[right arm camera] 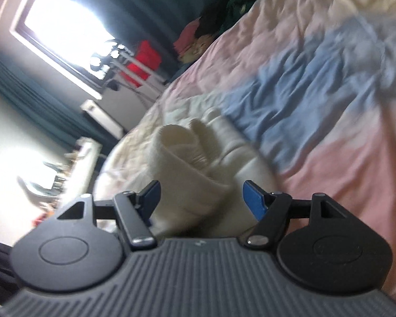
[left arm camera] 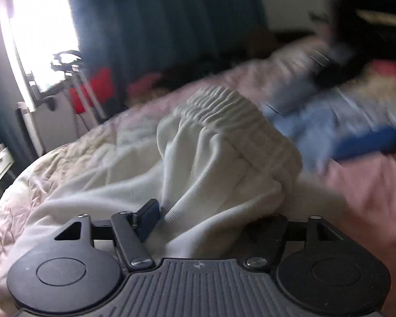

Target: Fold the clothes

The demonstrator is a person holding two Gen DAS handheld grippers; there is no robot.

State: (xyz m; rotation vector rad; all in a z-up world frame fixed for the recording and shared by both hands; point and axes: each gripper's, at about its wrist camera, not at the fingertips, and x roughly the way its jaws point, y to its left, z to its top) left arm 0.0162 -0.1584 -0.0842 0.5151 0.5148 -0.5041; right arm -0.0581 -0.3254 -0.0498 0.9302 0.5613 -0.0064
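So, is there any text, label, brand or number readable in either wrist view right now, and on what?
None can be read.
A small round emblem on the left hand-held gripper body: too small to read.
A faint mark at the same spot on the right hand-held gripper body: blurred.
The white garment shows no label or print.
The blue garment and the pink bedspread are motion-blurred, with no lettering visible.

Both tongs, wrist views.
Left tongs (left arm camera: 198, 212) are spread, one pad hidden by fabric; right tongs (right arm camera: 202, 198) are held apart.
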